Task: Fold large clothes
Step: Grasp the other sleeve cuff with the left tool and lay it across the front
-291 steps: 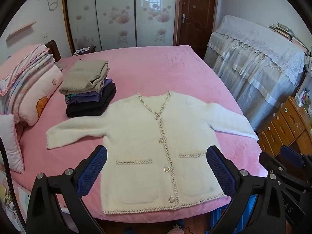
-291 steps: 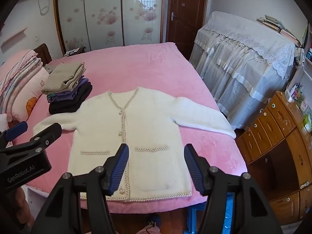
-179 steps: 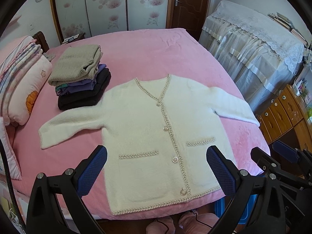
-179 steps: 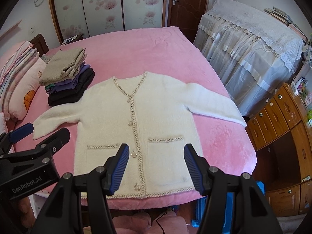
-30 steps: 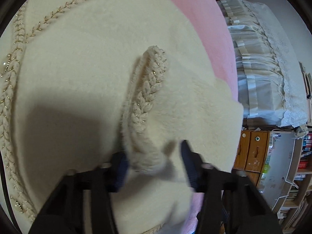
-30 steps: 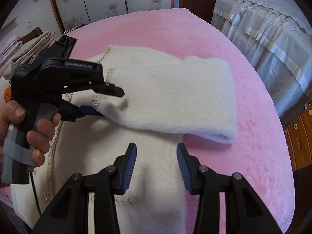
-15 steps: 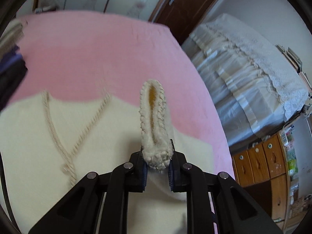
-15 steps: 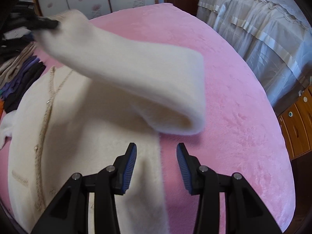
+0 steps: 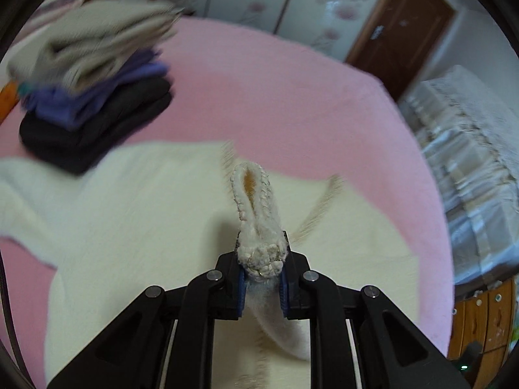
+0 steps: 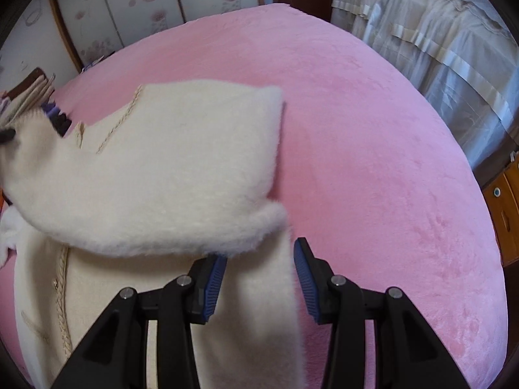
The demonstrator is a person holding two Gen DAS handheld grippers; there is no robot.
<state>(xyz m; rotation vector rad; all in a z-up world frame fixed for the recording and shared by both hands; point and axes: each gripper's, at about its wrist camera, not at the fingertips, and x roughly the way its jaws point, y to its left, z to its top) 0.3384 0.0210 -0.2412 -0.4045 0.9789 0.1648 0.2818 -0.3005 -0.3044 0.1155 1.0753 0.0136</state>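
A cream knit cardigan [image 9: 136, 214] lies on the pink bed [image 9: 275, 103]. My left gripper [image 9: 261, 280] is shut on the braided cuff [image 9: 256, 217] of its right sleeve and holds it above the cardigan's chest. In the right wrist view the sleeve [image 10: 155, 175] stretches leftward across the cardigan body [image 10: 107, 298], folded at the shoulder. My right gripper [image 10: 259, 275] is open, its jaws hovering over the cardigan's right edge just below the sleeve fold.
A stack of folded clothes [image 9: 94, 87] sits on the bed at the far left. A lace-covered piece of furniture [image 10: 431, 32] stands right of the bed, with wooden drawers [image 10: 504, 201] nearer. Wardrobe doors [image 10: 155, 3] and a brown door [image 9: 402, 29] are behind.
My left gripper has carried the cuff further left over the cardigan toward the clothes stack. The sleeve has come down flatter across the body. My right gripper has stayed open near the right edge.
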